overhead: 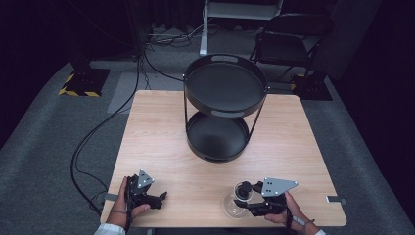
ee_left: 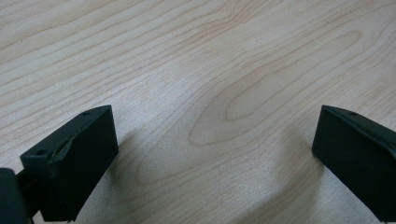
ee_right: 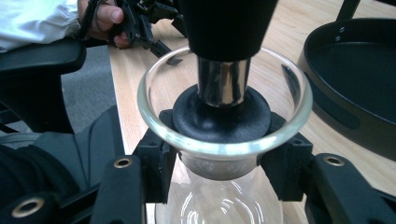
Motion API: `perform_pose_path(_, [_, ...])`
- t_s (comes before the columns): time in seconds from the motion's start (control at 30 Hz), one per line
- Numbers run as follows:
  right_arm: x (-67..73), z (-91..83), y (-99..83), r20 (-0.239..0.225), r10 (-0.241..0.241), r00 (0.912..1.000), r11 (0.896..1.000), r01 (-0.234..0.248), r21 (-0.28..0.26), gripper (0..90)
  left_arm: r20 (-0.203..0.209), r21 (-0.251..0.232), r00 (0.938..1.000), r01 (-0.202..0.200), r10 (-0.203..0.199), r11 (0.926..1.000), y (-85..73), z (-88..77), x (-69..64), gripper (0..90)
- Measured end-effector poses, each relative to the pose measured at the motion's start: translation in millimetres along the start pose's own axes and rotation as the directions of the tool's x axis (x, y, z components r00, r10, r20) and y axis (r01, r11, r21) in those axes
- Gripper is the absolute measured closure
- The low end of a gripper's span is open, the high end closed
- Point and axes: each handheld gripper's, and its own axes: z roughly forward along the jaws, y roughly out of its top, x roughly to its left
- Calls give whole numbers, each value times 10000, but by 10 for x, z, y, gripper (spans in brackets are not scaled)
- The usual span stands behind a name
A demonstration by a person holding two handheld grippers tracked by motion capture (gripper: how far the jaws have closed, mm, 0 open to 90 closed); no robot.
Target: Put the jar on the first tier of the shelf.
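At mid-frame the black two-tier round metal tray stand [overhead: 225, 105] sits unloaded, while lower right my right gripper [overhead: 243, 202] pinches the clear glass stoppered decanter [overhead: 236, 205] by its neck, unlifted; my left gripper [overhead: 159, 198] idles spread, lower left.

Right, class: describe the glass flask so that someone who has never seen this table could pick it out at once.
Start at the wooden table with the black two-tier tray stand at its far middle. Come to the near edge, right of centre: the flask stands there, the right hand-held gripper clamped on its neck. It is the one clear glass thing, round-bodied, flared rim, black stopper.
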Motion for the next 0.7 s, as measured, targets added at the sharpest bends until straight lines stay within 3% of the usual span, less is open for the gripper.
perform_pose_path(0.27, [11,-15,5,173,-44,9998,10000,44,28,507,0,1,10000,3,-3,10000,0,0,0,0])
perform_pose_path(0.7, [-100,-93,105,951,108,9954,9999,-106,-18,507,-1,-2,10000,0,0,10000,0,0,0,0])
